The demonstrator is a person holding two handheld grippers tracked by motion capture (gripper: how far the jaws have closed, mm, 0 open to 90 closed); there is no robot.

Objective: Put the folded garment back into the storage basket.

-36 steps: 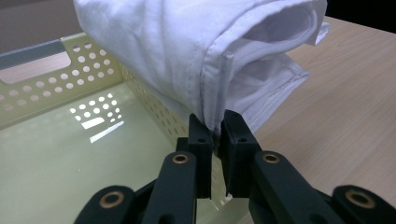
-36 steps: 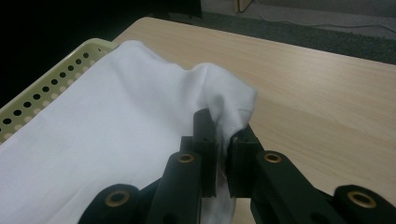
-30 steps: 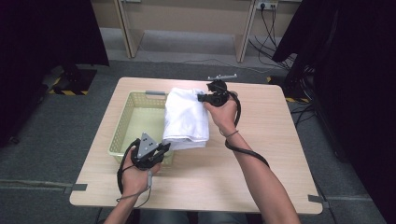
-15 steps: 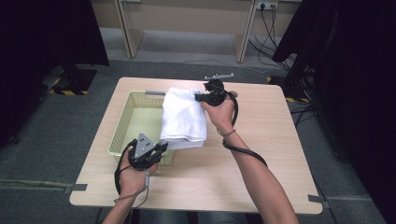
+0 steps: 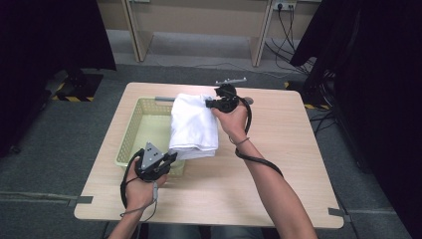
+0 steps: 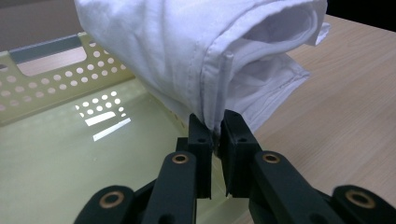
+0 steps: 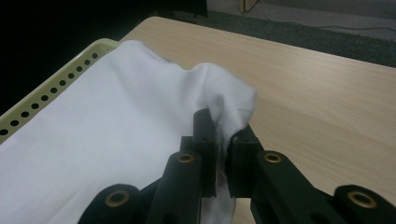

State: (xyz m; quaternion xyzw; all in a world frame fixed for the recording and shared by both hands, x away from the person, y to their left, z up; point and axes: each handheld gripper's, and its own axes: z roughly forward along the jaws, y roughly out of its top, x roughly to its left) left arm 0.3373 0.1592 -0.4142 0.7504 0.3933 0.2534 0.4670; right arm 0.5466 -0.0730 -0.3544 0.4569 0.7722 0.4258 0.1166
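A folded white cloth (image 5: 193,124) hangs stretched between both grippers over the right side of a pale yellow perforated basket (image 5: 144,130). My left gripper (image 5: 171,158) is shut on the cloth's near edge; its own view has the hem (image 6: 215,119) pinched between the jaws (image 6: 215,135), with the folds (image 6: 196,51) rising above. At the far end my right gripper (image 5: 210,102) is shut on a bunched corner of the cloth (image 7: 224,100), jaws closed on the fabric (image 7: 223,140). The cloth (image 7: 93,140) spreads left of it beside the basket rim (image 7: 46,88).
The wooden table (image 5: 278,149) has bare surface to the right of the cloth and along its near edge. Inside the basket the floor (image 6: 70,158) is bare. Dark curtains stand at both sides, and desk legs and cables lie on the floor beyond the table.
My right gripper has drifted slightly left with its end of the cloth, carrying the cloth a little further over the basket. The left gripper has stayed put.
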